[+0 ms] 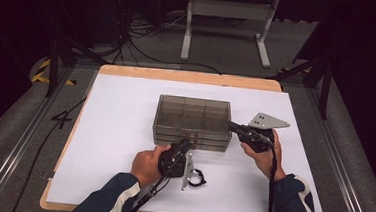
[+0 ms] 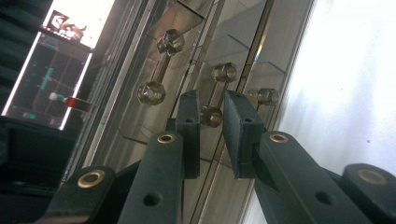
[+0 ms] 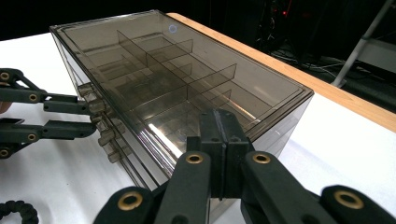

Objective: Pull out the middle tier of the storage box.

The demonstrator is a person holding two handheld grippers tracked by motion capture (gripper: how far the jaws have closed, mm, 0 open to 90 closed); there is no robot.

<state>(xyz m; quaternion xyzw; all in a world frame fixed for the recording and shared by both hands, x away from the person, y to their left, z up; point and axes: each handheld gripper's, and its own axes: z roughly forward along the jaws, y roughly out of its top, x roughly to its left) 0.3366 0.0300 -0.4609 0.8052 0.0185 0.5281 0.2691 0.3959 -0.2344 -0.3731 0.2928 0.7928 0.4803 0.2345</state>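
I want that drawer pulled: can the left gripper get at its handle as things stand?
Probably yes: the left gripper already has its fingers either side of the middle handle, nothing between; a gap remains.

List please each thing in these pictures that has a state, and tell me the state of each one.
Drawer box: upright on the table, all drawers pushed in.
Middle drawer handle: between the left tongs' pads, not pressed yet.
Left tongs: partly open, at the box front.
Right tongs: shut, empty, resting against the box's top corner.
Black cord loop: lying loose on the table.
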